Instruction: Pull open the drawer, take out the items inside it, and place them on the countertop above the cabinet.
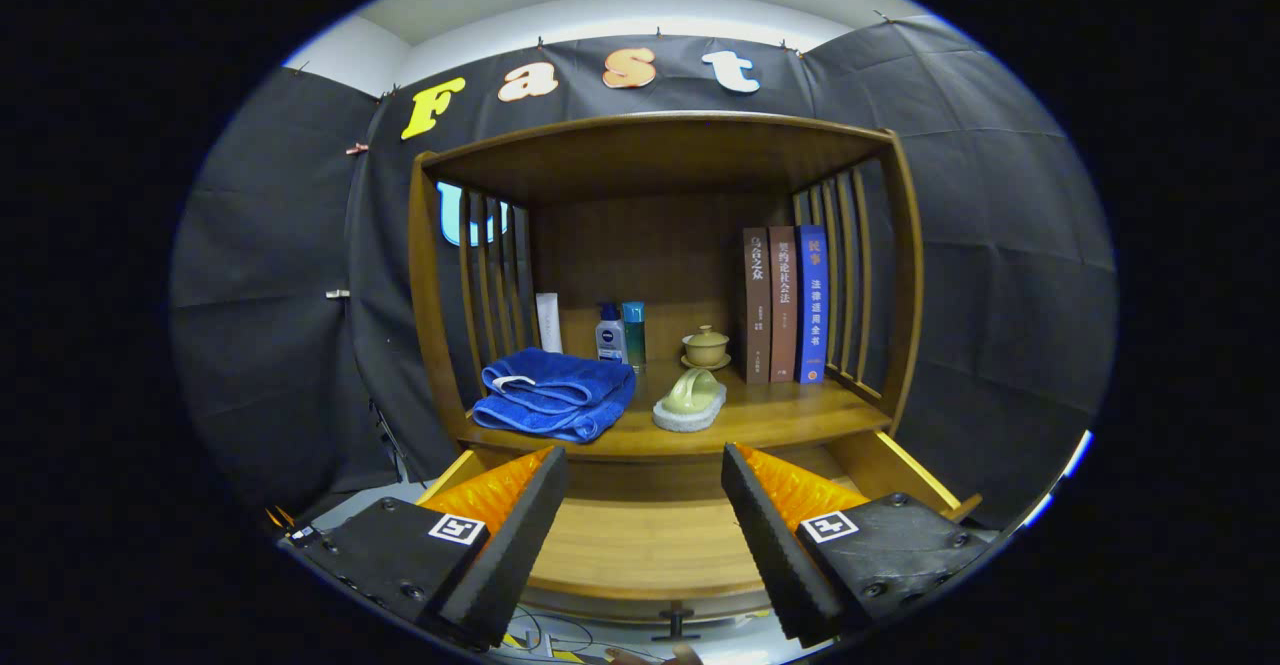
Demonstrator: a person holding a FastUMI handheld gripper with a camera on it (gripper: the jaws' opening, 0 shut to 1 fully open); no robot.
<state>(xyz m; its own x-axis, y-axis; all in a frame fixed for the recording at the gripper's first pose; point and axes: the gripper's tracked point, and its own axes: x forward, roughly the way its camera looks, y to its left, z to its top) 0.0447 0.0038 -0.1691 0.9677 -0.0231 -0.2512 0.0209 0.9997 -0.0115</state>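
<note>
fingers (540, 505) of the gripper (645, 535) stand wide apart and hold nothing — they hang over the drawer (650, 545), which is pulled out below the countertop (790, 420). the drawer floor between the fingers looks bare, though the fingers cover its two sides, so i cannot say that nothing is left there. its knob (677, 625) shows at the front edge, near the fingers.

on the countertop, beyond the fingers, lie a folded blue towel (553, 395) and just beside it a brush (692, 400) on its pad. i judge that these came from the drawer, so the task looks nearly done, or done. behind them stand two bottles (620, 335), a white tube (548, 322), a small lidded cup (706, 347) and three books (785, 305) — well apart from the towel.
</note>
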